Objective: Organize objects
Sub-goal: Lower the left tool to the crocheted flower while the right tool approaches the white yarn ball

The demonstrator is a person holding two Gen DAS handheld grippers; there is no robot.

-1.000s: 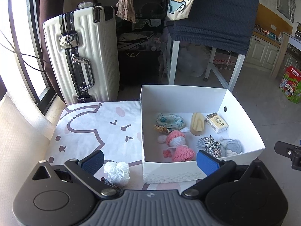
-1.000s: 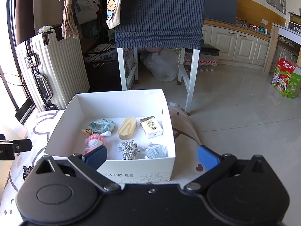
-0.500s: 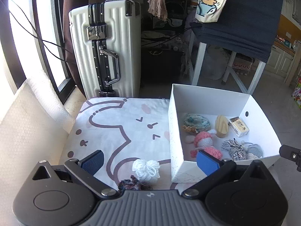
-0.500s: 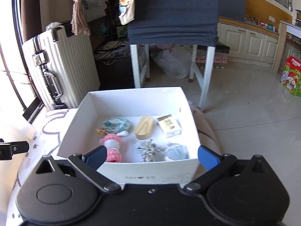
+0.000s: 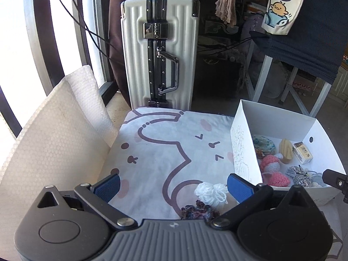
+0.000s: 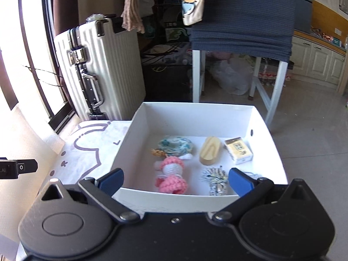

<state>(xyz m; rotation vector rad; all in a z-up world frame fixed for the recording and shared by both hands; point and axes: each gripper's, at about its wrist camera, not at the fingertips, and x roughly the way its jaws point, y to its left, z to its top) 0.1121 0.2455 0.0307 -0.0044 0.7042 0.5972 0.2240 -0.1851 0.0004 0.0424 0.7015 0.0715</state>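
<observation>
Swung left since the earlier frame, the spread, empty left tool (image 5: 173, 186) now has the white pompom (image 5: 210, 192) just inside its right finger, nearer than the right tool (image 6: 175, 180), also spread, over the box (image 6: 191, 111).

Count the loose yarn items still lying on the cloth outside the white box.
2. A white yarn pom lies beside the box's left wall; a dark multicoloured yarn piece sits just nearer the camera, partly hidden by the left gripper.

My left gripper (image 5: 173, 184) and right gripper (image 6: 175, 180) match: black teardrop arms, silver pivot screws, ribbed blue pads (image 5: 238, 186)
</observation>
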